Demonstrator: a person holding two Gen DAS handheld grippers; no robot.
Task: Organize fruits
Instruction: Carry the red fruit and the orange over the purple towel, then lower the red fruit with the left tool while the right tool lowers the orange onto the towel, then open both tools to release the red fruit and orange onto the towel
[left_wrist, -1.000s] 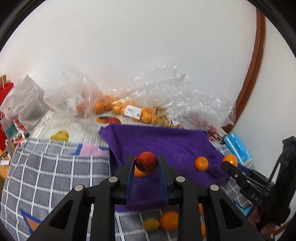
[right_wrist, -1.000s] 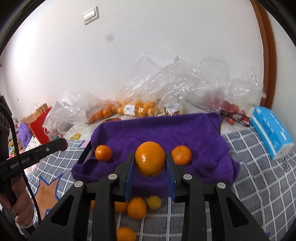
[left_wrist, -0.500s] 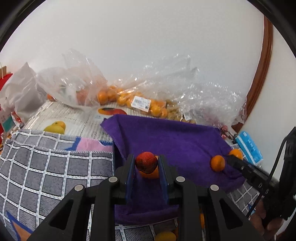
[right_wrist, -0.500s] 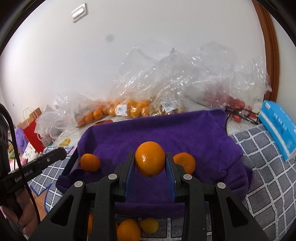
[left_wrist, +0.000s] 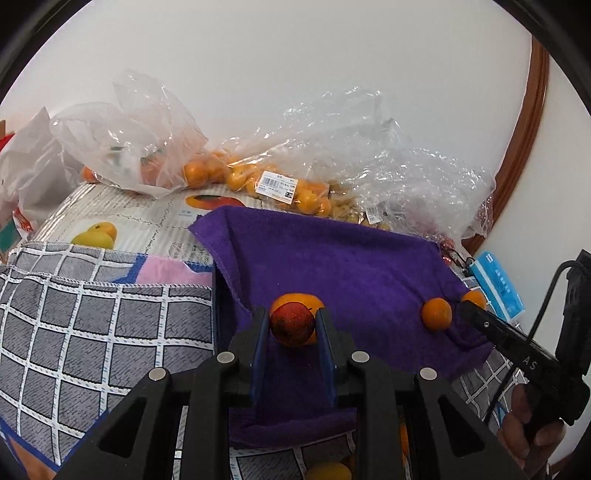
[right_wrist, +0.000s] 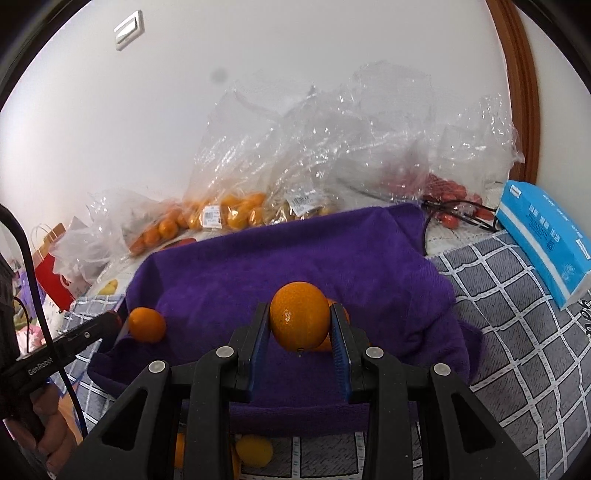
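In the left wrist view my left gripper (left_wrist: 291, 318) is shut on a small red fruit (left_wrist: 286, 326), held low over the purple towel (left_wrist: 343, 266). An orange (left_wrist: 295, 298) lies on the towel right behind the red fruit, and another orange (left_wrist: 436, 314) lies to the right. In the right wrist view my right gripper (right_wrist: 300, 314) is shut on a large orange (right_wrist: 299, 317) above the towel (right_wrist: 314, 251). A second orange (right_wrist: 343, 314) peeks out behind it, and a third orange (right_wrist: 147, 325) rests at the towel's left edge, near the tip of the left gripper (right_wrist: 107, 321).
Clear plastic bags of oranges (left_wrist: 273, 184) and other fruit line the wall behind the towel. A blue tissue pack (right_wrist: 543, 236) and glasses (right_wrist: 458, 214) lie to the right on the grey checked cloth (right_wrist: 517, 314). Loose yellow fruit (right_wrist: 255, 450) sits below the towel's near edge.
Both grippers have come forward and down over the purple towel, which now fills more of each view. Each still grips its fruit as before.
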